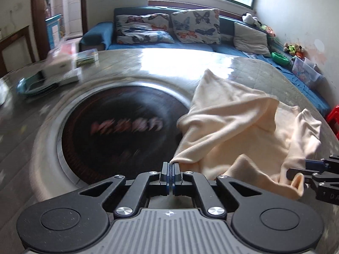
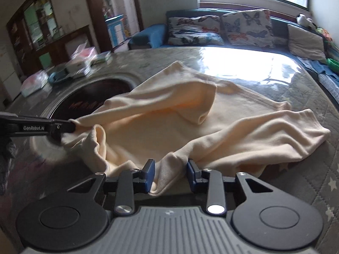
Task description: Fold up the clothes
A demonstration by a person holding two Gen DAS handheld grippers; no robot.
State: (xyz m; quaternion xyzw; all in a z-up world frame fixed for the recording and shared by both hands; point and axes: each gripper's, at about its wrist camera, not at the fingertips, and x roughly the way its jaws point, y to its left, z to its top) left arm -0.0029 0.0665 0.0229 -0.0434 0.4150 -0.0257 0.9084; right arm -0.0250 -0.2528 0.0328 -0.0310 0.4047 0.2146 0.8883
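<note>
Left wrist: left gripper [image 1: 171, 166] pinches garment [image 1: 237, 127] edge; right gripper [image 2: 170, 174] spread.

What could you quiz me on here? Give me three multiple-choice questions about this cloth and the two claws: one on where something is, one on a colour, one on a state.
1. Where does the garment lie?
A. on the sofa
B. on the grey table beside the dark round inset
C. on the floor

2. What colour is the garment?
A. pale cream
B. dark blue
C. red

3. How do the two claws stand?
A. both open
B. both shut on cloth
C. left shut on cloth, right open around a fold

Answers:
1 B: it spreads over the table, with one edge by the dark inset.
2 A: the cloth is pale cream in both views.
3 C: the left claw pinches an edge between closed fingers; the right claw has a gap, with a fold lying between its fingers.
</note>
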